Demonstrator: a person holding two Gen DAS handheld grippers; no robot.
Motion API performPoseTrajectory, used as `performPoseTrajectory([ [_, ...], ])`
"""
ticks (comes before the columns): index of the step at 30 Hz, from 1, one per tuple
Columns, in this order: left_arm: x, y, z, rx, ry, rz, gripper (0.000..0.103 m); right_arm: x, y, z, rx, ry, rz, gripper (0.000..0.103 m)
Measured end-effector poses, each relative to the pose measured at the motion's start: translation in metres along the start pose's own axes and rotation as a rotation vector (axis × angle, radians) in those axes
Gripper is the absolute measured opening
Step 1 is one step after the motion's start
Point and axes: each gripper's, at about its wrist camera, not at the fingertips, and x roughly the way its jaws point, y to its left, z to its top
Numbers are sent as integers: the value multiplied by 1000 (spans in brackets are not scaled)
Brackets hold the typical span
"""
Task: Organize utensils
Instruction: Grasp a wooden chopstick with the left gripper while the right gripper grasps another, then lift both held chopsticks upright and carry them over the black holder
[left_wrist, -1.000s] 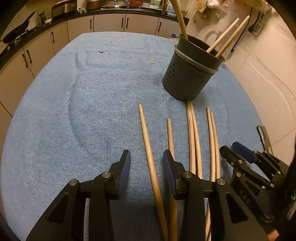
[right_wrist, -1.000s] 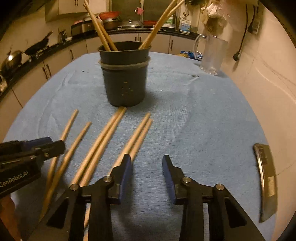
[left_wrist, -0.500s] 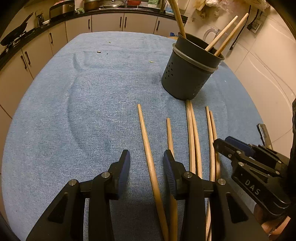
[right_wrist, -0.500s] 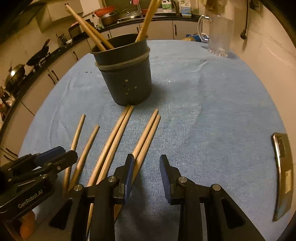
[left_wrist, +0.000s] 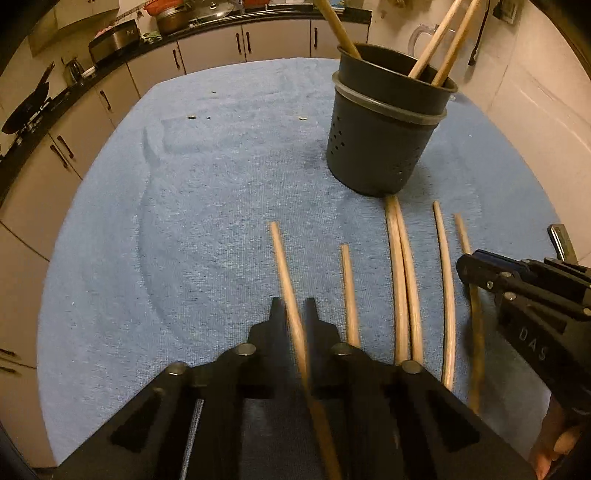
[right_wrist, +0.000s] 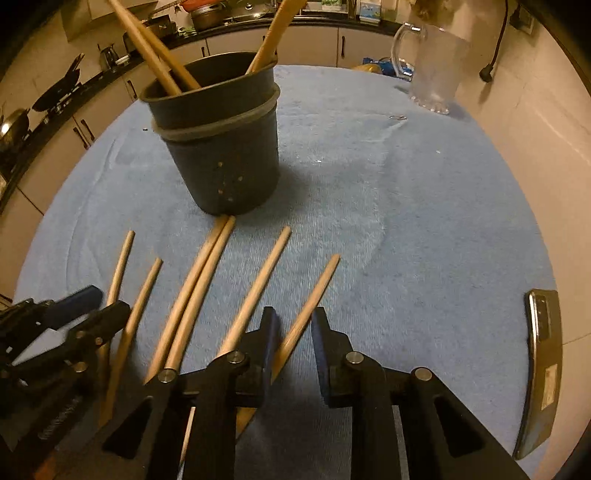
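Note:
Several wooden chopsticks lie side by side on a blue cloth (left_wrist: 184, 221) in front of a dark grey holder (left_wrist: 384, 140) that has three chopsticks standing in it. My left gripper (left_wrist: 294, 310) is shut on the leftmost chopstick (left_wrist: 282, 266). My right gripper (right_wrist: 293, 321) straddles the rightmost chopstick (right_wrist: 314, 291) with its jaws narrowed but a gap on the right side. The holder also shows in the right wrist view (right_wrist: 221, 147), and the left gripper (right_wrist: 88, 306) at lower left there.
A clear glass jug (right_wrist: 436, 62) stands at the far right of the cloth. A flat metal object (right_wrist: 543, 365) lies at the right edge. Kitchen cabinets and a counter with pots run behind. A tiled wall is to the right.
My left gripper has shut on the leftmost chopstick. My right gripper has moved left over the rightmost chopstick, shifted it apart from its neighbour, and narrowed.

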Motion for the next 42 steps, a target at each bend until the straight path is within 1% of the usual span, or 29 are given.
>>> performPoseTrajectory([
  [2,-2,1,-2,4,-5,-26,7,-2,-5,-2,27,-1,32,9],
  [3,-5,2,-3,2,-14,-52,7,-3,-9,-2,44,-3,66,7],
  [4,-7,4,-4,-1,-25,-69,6,-5,-12,-3,64,-8,100,7],
  [5,-11,6,-6,-4,-41,-89,6,-7,-14,-3,74,-22,111,7],
  [8,-31,11,-6,-18,-107,-140,6,-25,-19,-2,102,-94,193,7],
  [12,-65,20,-4,-38,-215,-181,6,-54,-23,-2,121,-204,244,7],
  [15,-84,25,-3,-42,-263,-190,6,-78,-23,-7,116,-299,259,7],
  [17,-90,30,-1,-53,-273,-188,6,-92,-18,-9,103,-348,259,7],
  [19,-98,33,-3,-73,-293,-189,6,-106,-17,-11,106,-402,279,7],
  [24,-123,40,1,-95,-366,-194,6,-131,-18,-16,96,-505,311,7],
  [25,-130,41,1,-98,-380,-188,6,-134,-17,-19,96,-520,305,7],
  [31,-144,41,7,-104,-421,-190,6,-145,-18,-23,104,-570,315,7],
  [42,-150,41,12,-106,-433,-200,6,-156,-20,-25,132,-598,312,7],
])
